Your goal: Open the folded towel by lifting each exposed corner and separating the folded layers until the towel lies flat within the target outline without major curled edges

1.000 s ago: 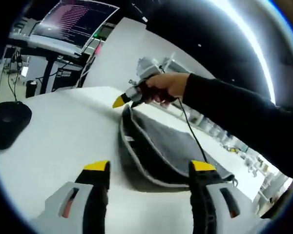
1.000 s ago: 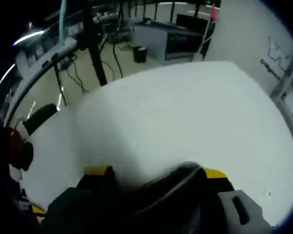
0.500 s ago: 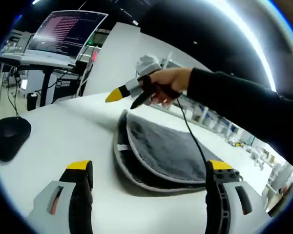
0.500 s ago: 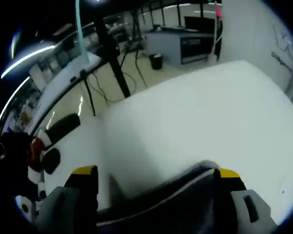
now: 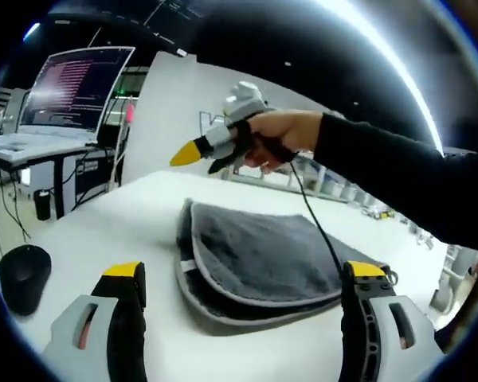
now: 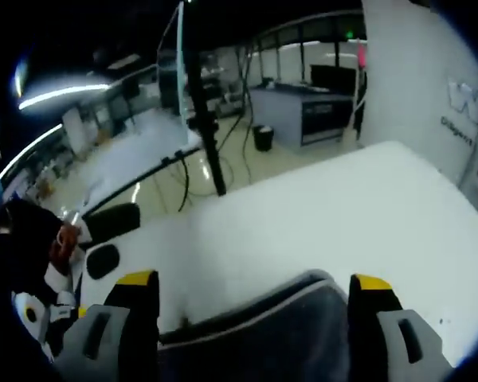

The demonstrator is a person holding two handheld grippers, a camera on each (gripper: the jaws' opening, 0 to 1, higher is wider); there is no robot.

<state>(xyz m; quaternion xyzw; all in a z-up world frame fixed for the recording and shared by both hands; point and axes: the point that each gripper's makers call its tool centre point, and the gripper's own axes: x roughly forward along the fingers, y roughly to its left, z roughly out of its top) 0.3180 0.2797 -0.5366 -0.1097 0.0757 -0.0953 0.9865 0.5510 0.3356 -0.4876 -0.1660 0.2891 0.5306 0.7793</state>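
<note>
Towel (image 5: 259,259), grey with pale piping, lies folded on the white table (image 5: 103,231) between the spread jaws of the left gripper (image 5: 239,274), which holds nothing. The right gripper (image 6: 253,280), released from the towel edge it pinched a second ago, now hangs spread above the far corner. A dark mouse (image 5: 24,274) sits nearer the left jaw than before.

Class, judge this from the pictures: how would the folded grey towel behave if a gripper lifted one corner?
The towel would probably droop, since its folded layers sag in soft curves. It looks light for its size. Its fuzzy pile suggests it would drag on the table rather than slide.
</note>
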